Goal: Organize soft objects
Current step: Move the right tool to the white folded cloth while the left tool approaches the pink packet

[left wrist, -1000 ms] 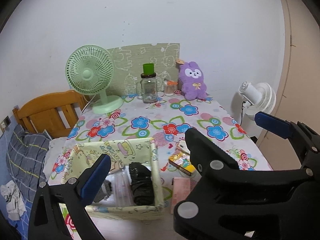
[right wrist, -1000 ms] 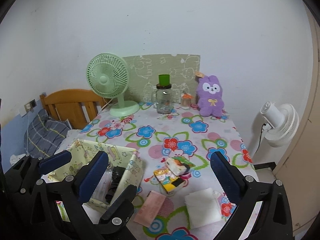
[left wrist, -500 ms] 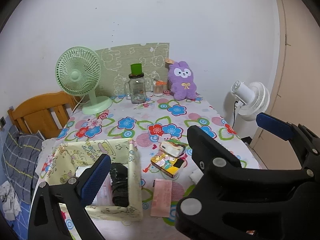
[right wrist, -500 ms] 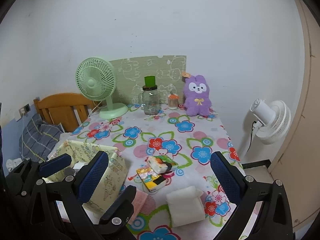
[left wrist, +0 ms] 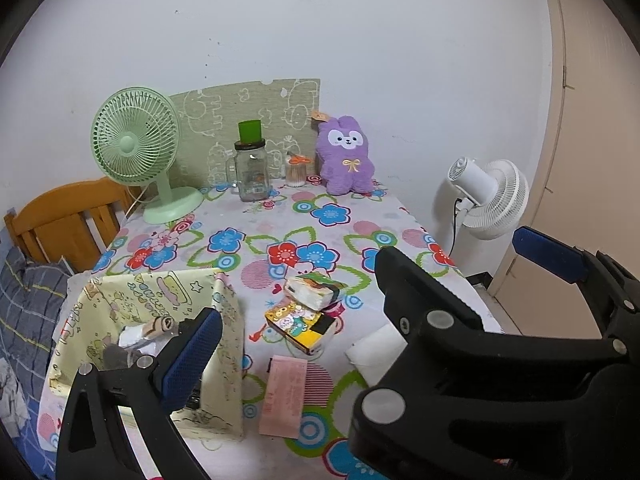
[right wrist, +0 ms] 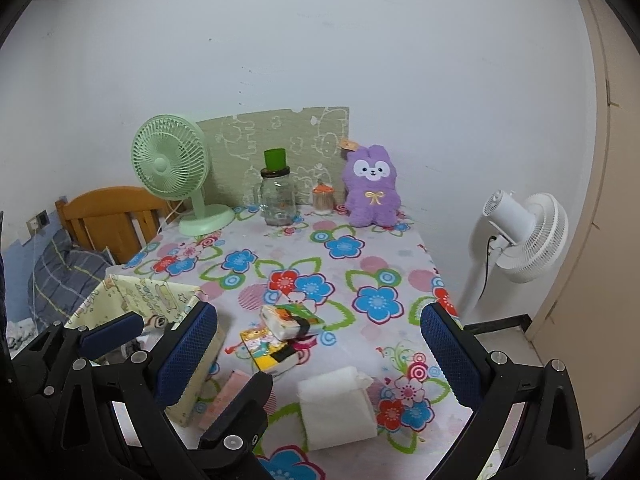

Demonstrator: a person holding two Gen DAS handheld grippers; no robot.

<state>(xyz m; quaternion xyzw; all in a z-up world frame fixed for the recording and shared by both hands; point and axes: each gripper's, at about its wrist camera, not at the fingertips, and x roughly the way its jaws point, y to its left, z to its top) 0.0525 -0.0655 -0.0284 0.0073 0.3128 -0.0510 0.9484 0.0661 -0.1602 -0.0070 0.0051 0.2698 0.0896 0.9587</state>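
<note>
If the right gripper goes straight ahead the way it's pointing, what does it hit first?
Probably the stacked tissue packs, which lie between the open fingers of the right gripper just ahead; the white pack sits nearer but lower. Depth is uncertain.

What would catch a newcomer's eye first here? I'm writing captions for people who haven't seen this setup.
Probably the purple plush bunny sitting upright against the wall at the table's far edge, with the mint green desk fan at the far left. Nearer, on the loud flowered tablecloth, two small printed tissue packs lie stacked beside a yellow fabric storage box, and a white folded cloth lies between the open right tool's fingers.
</note>
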